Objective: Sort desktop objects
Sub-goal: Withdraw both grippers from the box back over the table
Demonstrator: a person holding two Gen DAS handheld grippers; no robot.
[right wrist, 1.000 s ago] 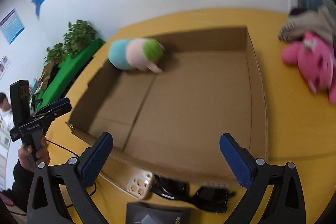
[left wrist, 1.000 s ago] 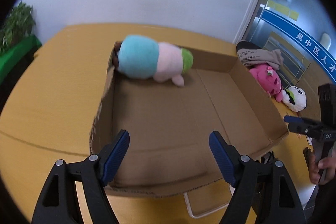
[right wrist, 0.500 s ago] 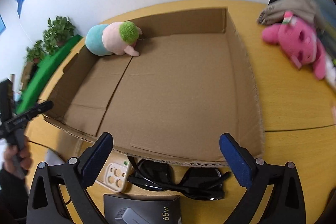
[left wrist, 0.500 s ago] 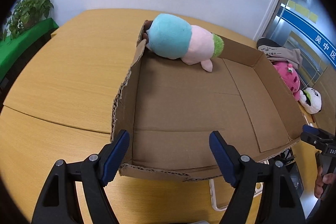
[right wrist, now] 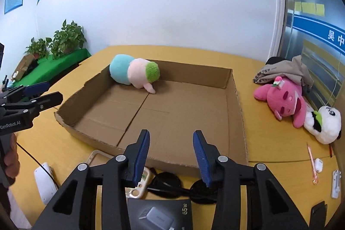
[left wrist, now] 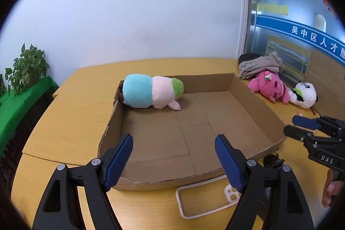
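Brown cardboard forms the shallow box [right wrist: 235,105] in the middle of the yellow desk [right wrist: 258,143], and only one item lies in it: the blue, pink and green plush [right wrist: 134,73], tucked into the far left corner against the back wall. That plush lies on its side with its long axis running along the back wall, blue end toward the corner and green end toward the box's middle. The left hand-held gripper [left wrist: 173,160] hangs wide apart and empty above the near rim; the right hand-held gripper [right wrist: 171,156] is empty too, its jaws set narrower. Judging by its aim, the black sunglasses [right wrist: 172,183] just outside the near wall look like the next pick. They lie crosswise, lenses side by side, so closing on the bridge or one lens rim should hold better than pinching a thin arm. The white phone case [left wrist: 207,195] touches the same clutter, so a straight-down approach avoids dragging it.
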